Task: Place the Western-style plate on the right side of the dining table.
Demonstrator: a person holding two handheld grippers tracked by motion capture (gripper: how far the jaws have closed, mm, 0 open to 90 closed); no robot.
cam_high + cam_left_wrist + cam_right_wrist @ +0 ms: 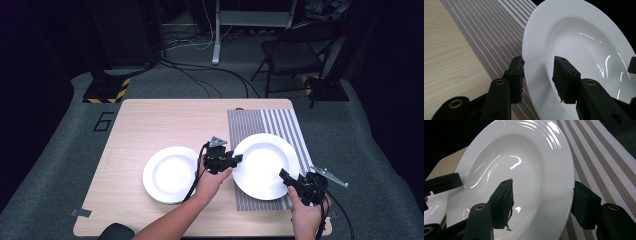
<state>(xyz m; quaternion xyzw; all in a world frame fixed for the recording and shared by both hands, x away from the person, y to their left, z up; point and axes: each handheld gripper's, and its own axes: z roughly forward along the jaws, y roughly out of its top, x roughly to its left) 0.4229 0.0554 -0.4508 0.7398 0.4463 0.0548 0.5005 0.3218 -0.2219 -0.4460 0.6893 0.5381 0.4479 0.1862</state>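
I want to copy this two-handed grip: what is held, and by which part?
The white plate over the striped mat, by its rim: the left tool straddles the left edge, the right tool the near right edge.

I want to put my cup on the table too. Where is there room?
The far left of the table, behind the left plate, is bare wood. So is the left edge beside that plate. The striped mat is crowded: the big plate and both grippers are there.
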